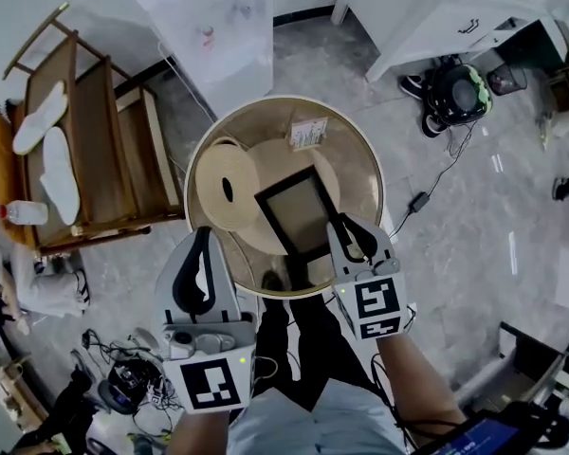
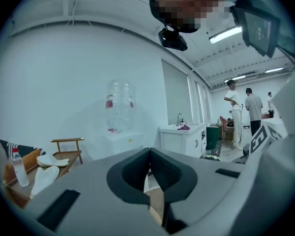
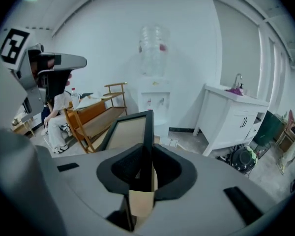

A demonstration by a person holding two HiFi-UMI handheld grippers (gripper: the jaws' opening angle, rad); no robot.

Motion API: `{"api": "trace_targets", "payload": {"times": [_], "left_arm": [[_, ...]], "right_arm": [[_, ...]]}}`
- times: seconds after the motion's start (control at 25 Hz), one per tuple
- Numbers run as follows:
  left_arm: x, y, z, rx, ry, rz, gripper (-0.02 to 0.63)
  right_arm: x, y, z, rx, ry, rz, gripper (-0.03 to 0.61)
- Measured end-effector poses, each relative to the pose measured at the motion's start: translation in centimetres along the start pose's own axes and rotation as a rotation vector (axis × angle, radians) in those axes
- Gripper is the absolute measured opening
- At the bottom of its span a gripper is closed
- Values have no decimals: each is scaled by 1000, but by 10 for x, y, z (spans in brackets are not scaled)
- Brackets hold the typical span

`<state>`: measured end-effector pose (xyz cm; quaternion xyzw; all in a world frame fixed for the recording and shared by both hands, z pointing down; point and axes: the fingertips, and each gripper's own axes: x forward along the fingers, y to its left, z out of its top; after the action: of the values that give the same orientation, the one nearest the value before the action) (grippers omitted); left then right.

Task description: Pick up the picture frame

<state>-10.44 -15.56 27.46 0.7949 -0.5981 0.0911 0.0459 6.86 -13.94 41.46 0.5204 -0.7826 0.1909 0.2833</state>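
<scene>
- Your right gripper (image 1: 339,224) is clamped on the picture frame (image 1: 297,218), with its jaws pinching the frame's black edge at about 4 o'clock.
- The frame sits over the middle of the round table (image 1: 360,140). I can't tell whether it has cleared the tabletop.
- You're holding one thin edge, so I'd expect the frame to swing. Lift it straight and slowly, with a firm pinch.
- Your left gripper (image 1: 204,240) hangs at 7 o'clock of the table, jaws together on nothing. It's free to steady the opposite edge.
- The table also carries a beige disc (image 1: 229,190) at 9 o'clock of the frame and a small printed card (image 1: 308,133) at 12 o'clock.
- The wooden rack (image 1: 95,150) far out at 9 o'clock holds two white insoles (image 1: 59,173) and a bottle (image 1: 24,213).
</scene>
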Motion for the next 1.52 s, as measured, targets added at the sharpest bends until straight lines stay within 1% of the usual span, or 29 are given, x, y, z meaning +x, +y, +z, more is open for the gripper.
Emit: {"api": "trace_targets", "payload": {"times": [0.16, 0.28, 0.36, 0.48, 0.76, 0.96, 1.12, 1.28, 1.52], "left_arm": [[-9, 1, 56, 24, -73, 8, 15], [-10, 2, 96, 43, -151, 17, 15], [-16, 2, 119, 44, -184, 26, 15], [-27, 0, 153, 54, -225, 35, 15], [-54, -17, 234, 106, -357, 20, 15], [-69, -21, 277, 119, -425, 21, 15], [-79, -25, 299, 129, -464, 21, 15], [-91, -27, 309, 137, -486, 18, 15], [-100, -30, 312, 136, -504, 7, 15]], "right_arm": [[-40, -1, 72, -20, -136, -17, 81], [-65, -5, 134, -34, -280, -40, 81], [-86, -5, 167, -55, -366, -47, 81], [-120, 0, 208, -92, -479, -50, 81], [-203, 5, 278, -118, -652, -83, 81], [-247, 9, 314, -144, -740, -101, 81], [-267, 14, 329, -169, -783, -106, 81], [-283, 20, 334, -175, -812, -115, 81], [-293, 26, 332, -202, -827, -141, 81]]}}
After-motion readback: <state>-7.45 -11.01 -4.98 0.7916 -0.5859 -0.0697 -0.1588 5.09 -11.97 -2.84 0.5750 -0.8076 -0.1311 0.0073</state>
